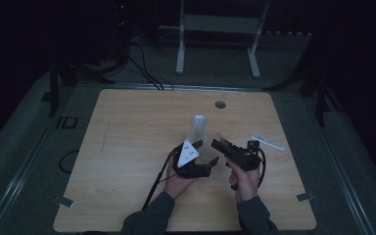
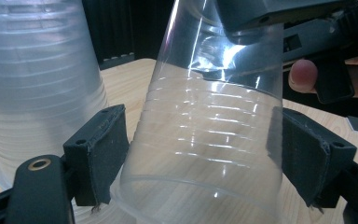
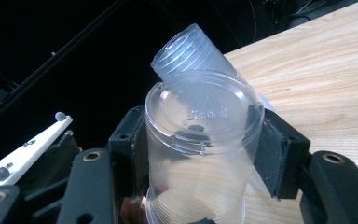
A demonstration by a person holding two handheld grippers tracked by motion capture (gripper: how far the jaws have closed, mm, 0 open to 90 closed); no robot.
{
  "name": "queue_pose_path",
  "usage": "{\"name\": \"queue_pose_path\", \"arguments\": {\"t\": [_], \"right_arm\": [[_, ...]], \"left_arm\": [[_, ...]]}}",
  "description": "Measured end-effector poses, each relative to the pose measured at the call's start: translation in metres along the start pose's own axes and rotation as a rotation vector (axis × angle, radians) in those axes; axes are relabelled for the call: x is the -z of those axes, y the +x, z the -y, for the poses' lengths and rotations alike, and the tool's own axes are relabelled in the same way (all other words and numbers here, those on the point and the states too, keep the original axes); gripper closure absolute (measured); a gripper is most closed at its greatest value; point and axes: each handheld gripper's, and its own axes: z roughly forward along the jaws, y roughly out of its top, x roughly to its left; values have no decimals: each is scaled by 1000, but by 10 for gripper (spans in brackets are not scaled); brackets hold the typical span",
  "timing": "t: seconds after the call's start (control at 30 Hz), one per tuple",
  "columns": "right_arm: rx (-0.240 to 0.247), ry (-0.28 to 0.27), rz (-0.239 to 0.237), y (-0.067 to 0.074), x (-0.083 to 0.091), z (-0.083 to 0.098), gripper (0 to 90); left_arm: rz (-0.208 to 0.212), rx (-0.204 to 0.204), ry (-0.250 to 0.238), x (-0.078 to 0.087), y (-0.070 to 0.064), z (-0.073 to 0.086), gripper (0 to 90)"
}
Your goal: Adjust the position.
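We find the work near the middle of the wooden surface [image 1: 127,147], slightly toward the person's side, with broad bare wood open to the left and toward the far edge. A round hole [image 1: 220,104] sits near the far edge, and a pale flat strip [image 1: 268,142] lies to the right, near the right edge and well apart from the hands. A stack of clear cups [image 1: 198,129] stands upright on the surface just beyond the hands, its long axis vertical. In front of it, a single clear cup [image 1: 214,147] is held off the surface between the two tools. The right claw [image 3: 198,154] is clamped on this cup; in the right gripper view both pads press its wall just below the closed base, and that base faces the camera, so the long axis runs along the jaws. The left claw [image 2: 200,158] straddles the same cup; in the left gripper view the right pad touches the cup wall, while the left pad lies at its edge, and we cannot tell whether it bears on it. There the cup tilts, narrowing upward and to the right. The stack shows at the left of that view, just beside the left pad.
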Motion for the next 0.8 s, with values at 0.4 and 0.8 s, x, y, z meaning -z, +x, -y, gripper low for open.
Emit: {"name": "queue_pose_path", "arguments": {"t": [0.4, 0.8], "right_arm": [[26, 17, -5, 0, 0, -1, 399], [100, 64, -8, 2, 4, -4, 342]], "left_arm": [[5, -24, 13, 2, -2, -2, 285], [7, -28, 31, 9, 6, -6, 291]]}}
